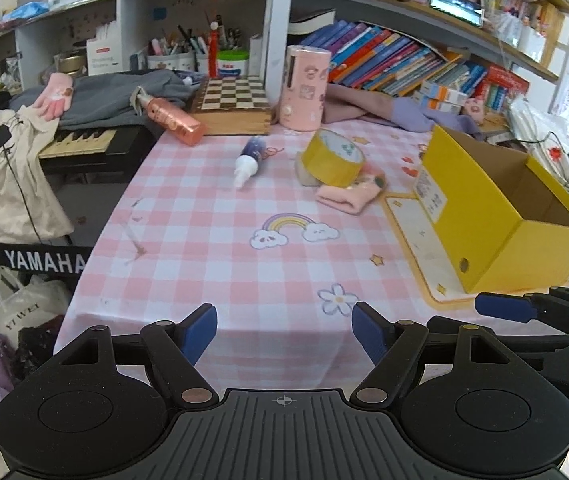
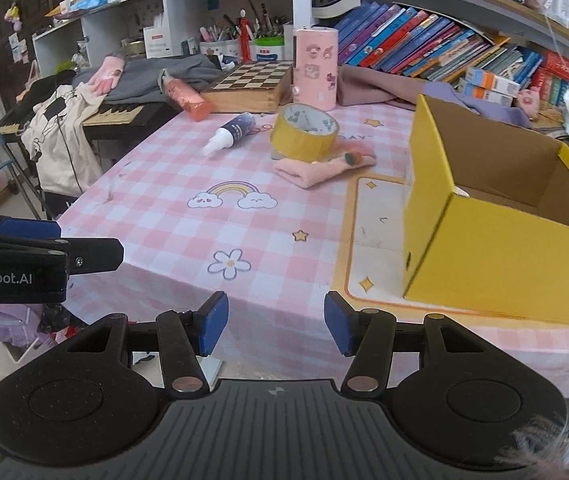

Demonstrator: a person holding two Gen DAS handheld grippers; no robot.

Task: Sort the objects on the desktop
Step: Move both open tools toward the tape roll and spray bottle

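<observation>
The left gripper hangs over the near edge of the table, its blue fingers spread wide with nothing between them. The right gripper sits beside it at the same edge, fingers also wide apart and empty.

Ahead of the left fingers and well apart from them, a small bottle lies on its side, white cap toward the camera. Just right of it, a yellow tape roll rests tilted, propped partly on a pink glove that lies flat on the checked cloth. Farther back stands a pink canister, upright, beside a chessboard box. A pink-orange bottle lies tipped at the far left corner of the table.

To the right of both grippers' fingers stands an open yellow box, resting on a yellow-bordered mat. From the right wrist view the box is near, just ahead and right of the right finger; what lies inside is mostly hidden by its wall. In that view the tape, the glove and the small bottle lie ahead and slightly left, well apart from the fingers.
</observation>
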